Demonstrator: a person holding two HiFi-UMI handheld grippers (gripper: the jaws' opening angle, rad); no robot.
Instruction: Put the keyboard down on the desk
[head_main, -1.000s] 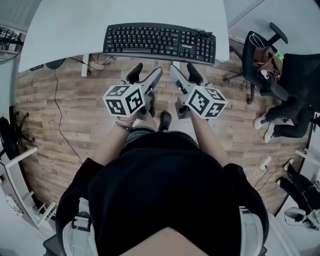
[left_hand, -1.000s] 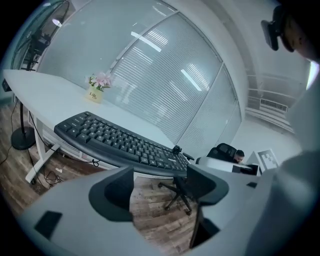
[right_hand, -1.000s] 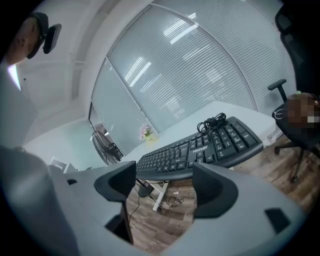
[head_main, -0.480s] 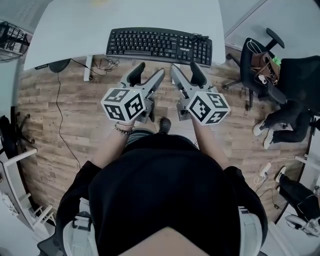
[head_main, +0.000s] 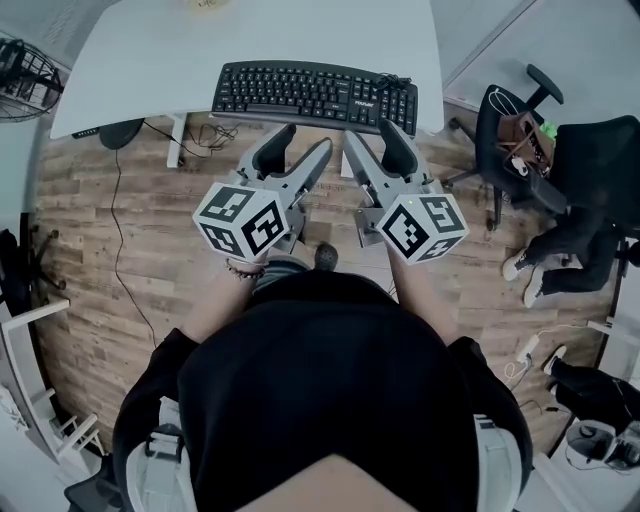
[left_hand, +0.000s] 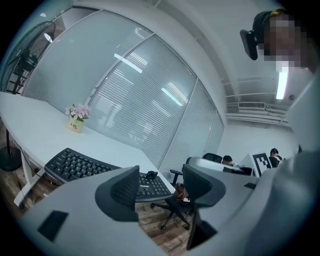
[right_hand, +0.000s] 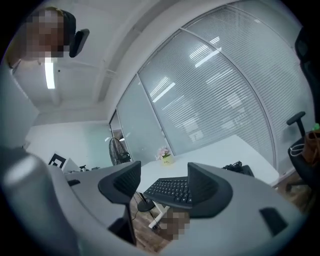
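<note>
The black keyboard (head_main: 315, 95) lies flat on the white desk (head_main: 250, 40), along its near edge, with a coiled cable at its right end. Neither gripper touches it. My left gripper (head_main: 303, 143) hovers just short of the desk edge over the wooden floor, its jaws closing on nothing. My right gripper (head_main: 370, 138) hangs beside it, jaws also closing with nothing between them. Beyond the left gripper (left_hand: 160, 187) the keyboard (left_hand: 100, 172) shows past the jaws. The right gripper (right_hand: 164, 180) sees the keyboard (right_hand: 172, 190) from the other end.
A small flower pot (left_hand: 76, 117) stands at the back of the desk. Cables (head_main: 200, 125) hang under the desk's left side. A fan (head_main: 20, 80) stands at far left. Office chairs (head_main: 520, 130) and a seated person (head_main: 570, 230) are at the right.
Both grippers have lifted a little toward the camera and their jaws have narrowed slightly. The keyboard has stayed on the desk.
</note>
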